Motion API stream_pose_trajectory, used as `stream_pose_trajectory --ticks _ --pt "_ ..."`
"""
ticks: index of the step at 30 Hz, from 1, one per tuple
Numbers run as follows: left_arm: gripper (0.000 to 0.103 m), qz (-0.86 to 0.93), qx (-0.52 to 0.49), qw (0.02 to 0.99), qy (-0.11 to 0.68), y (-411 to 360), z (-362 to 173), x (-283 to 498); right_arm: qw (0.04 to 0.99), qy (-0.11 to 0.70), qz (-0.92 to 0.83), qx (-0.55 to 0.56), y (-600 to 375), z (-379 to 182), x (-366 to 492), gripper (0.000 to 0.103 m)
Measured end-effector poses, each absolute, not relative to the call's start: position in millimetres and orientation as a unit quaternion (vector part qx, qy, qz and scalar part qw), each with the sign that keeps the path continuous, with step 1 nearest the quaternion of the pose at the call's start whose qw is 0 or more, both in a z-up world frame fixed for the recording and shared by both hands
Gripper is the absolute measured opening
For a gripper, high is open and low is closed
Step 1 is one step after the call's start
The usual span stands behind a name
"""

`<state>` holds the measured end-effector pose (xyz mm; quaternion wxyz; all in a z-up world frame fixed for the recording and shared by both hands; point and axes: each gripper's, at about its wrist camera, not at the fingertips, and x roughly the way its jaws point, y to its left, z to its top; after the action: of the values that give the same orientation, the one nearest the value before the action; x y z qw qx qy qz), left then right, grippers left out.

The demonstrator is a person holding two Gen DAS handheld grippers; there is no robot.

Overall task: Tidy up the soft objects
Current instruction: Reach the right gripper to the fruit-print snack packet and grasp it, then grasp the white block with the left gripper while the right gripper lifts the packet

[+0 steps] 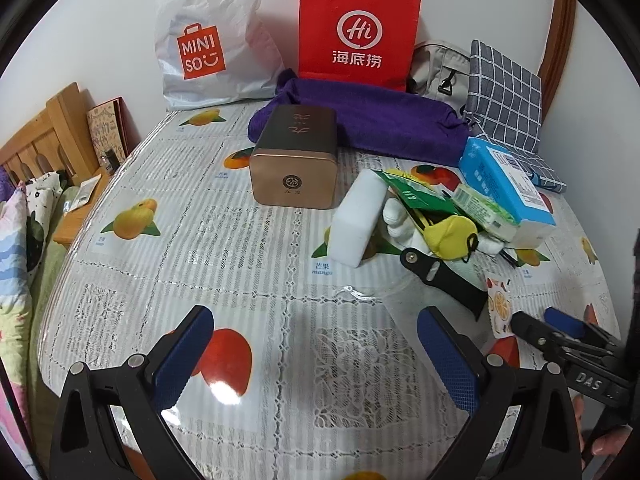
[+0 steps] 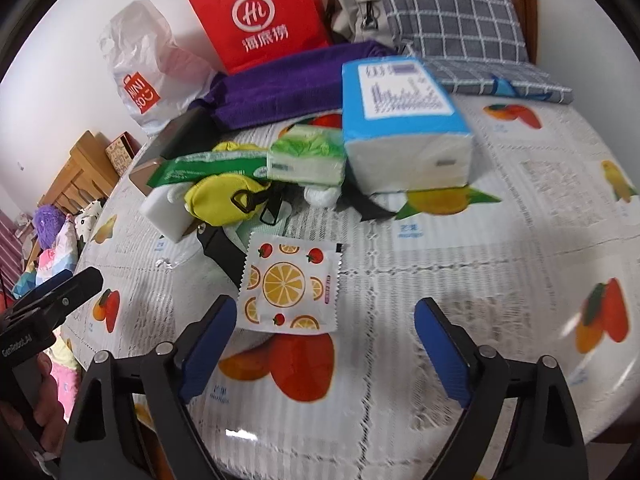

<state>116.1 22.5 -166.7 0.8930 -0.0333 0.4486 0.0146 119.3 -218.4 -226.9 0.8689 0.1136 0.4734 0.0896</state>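
We find sorting not yet begun. The blue-wrapped tissue pack (image 2: 404, 120), white foam block (image 1: 358, 220) and yellow fabric pouch (image 2: 224, 200) lie heaped beside the gold tin box (image 1: 294, 160). Left claw (image 1: 316, 356) and right claw (image 2: 326, 350) spread, empty.

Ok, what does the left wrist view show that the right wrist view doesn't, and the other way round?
Only the left wrist view: the whole gold tin and the white sponge block's full face. Only the right wrist view: the whole orange-print sachet just ahead of the open right gripper, and a purple plush off the table. Both: the blue tissue pack, yellow pouch, purple towel, red bag, and the empty, open left gripper.
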Motion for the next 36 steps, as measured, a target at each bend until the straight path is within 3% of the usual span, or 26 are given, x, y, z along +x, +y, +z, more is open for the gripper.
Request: stream_pose_trajectory --ticks 12,14,17,20,21,29,36 --pt "0.102 -0.022 -0.053 0.887 0.457 29.4 -178.0 127.9 0.869 0.481 0.08 0.082 -189.6 -245.1 141.7 0.086" --pt "0.102 -0.019 -0.052 0.886 0.461 30.1 -181.4 130.5 0.875 0.477 0.066 0.055 -183.0 -246.6 142.3 0.079" --pt "0.102 -0.018 -0.056 0.883 0.466 33.4 -185.7 133.0 0.879 0.471 0.065 0.028 -176.1 -246.3 139.8 0.06" --pt "0.102 -0.023 -0.062 0.883 0.465 36.9 -186.3 133.8 0.879 0.471 0.075 0.028 -177.7 -245.1 138.6 0.052" --pt "0.102 -0.024 -0.062 0.883 0.464 37.1 -185.7 133.9 0.878 0.471 0.078 0.029 -178.7 -244.5 138.2 0.037" --pt "0.102 -0.031 -0.056 0.883 0.464 35.0 -187.7 139.1 0.877 0.469 0.095 0.045 -190.2 -232.5 133.1 0.035" --pt "0.095 -0.049 -0.055 0.884 0.462 29.6 -193.2 157.1 0.886 0.454 0.078 0.057 -217.6 -217.6 127.9 0.034"
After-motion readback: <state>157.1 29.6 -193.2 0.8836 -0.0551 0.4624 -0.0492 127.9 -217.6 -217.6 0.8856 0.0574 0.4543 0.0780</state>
